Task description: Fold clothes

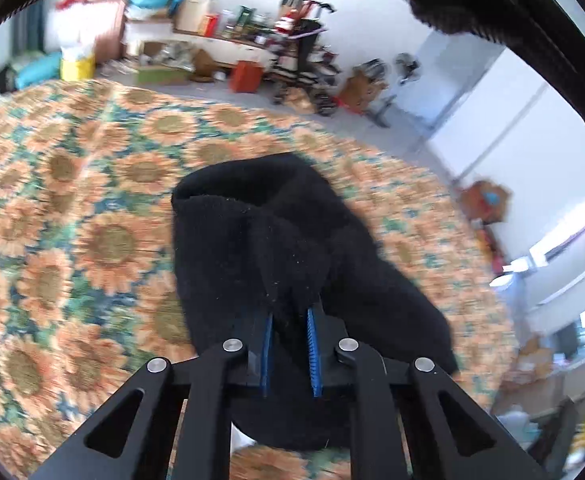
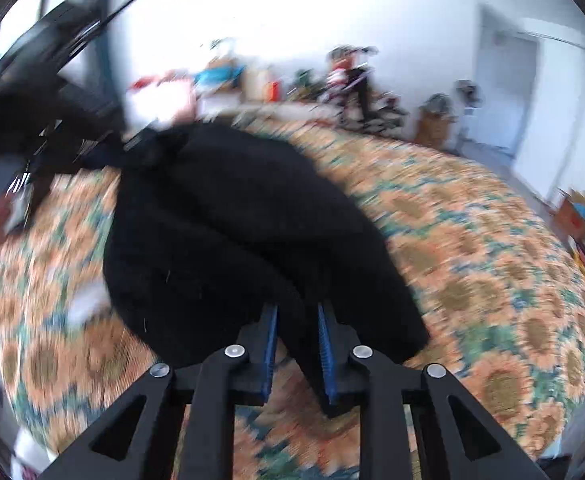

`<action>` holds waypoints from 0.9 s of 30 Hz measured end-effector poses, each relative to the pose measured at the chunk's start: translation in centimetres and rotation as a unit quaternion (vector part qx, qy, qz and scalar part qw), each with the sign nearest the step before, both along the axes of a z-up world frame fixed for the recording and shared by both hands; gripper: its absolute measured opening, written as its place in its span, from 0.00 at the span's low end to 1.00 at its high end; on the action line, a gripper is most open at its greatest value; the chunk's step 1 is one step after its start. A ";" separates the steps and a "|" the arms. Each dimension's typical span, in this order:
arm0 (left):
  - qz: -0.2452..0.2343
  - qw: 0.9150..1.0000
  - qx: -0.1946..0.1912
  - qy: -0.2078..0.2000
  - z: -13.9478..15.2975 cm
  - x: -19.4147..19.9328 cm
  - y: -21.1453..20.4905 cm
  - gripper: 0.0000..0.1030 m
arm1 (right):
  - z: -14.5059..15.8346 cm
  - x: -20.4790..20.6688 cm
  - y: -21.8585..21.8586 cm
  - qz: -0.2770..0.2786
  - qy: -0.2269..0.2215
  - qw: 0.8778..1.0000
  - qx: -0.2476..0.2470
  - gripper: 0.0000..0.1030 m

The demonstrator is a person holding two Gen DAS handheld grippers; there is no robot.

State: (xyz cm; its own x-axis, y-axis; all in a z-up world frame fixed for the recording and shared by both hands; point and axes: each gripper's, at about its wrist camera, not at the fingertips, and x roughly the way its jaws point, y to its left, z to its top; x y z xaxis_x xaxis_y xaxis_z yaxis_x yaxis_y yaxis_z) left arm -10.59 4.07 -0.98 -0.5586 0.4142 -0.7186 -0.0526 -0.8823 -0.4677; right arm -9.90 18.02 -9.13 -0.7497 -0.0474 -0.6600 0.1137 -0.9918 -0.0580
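We hold one black garment (image 1: 276, 240) between both tools, lifted just above a bed covered in a sunflower-print spread (image 1: 72, 208). In the left wrist view, our left tool (image 1: 290, 316) is clenched on a bunched fold of the fabric: the cloth fills the narrow gap between the two blue pads (image 1: 267, 344) and spills over the fingertips, hiding them. From there the garment rises ahead of the tool in a thick, rounded mass and drapes down to the right, with a lobe hanging below the tool's frame.

In the right wrist view, our right tool (image 2: 297, 320) is likewise clamped on the garment (image 2: 220, 232); a strip of black cloth runs down between its blue pads (image 2: 324, 344), which stand close together. The fabric stretches away up and to the left, where the left tool (image 2: 140, 144) shows dimly at the garment's far end, so the piece spans from one tool to the other. Both views are blurred.

Beyond the bed, a cluttered shelf (image 1: 220, 36) with boxes and bottles stands against a white wall, cardboard boxes (image 1: 362, 84) sit on the floor near it, and a pale door (image 2: 504, 80) shows on the right.
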 end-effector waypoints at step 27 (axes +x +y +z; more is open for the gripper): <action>0.017 0.997 0.031 -0.069 0.1 -2.6 -0.5 0.57 | 5.1 -1.2 13.0 -0.134 -0.018 0.991 0.024 0.70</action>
State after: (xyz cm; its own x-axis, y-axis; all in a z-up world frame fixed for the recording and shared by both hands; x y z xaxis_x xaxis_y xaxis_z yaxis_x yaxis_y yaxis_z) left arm -13.15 3.55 -0.89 -0.4716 0.4423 -0.7628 0.0460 -0.8516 -0.5222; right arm -11.14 31.01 -4.01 -0.7078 0.1815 -0.6827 -0.1496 -0.9830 -0.1063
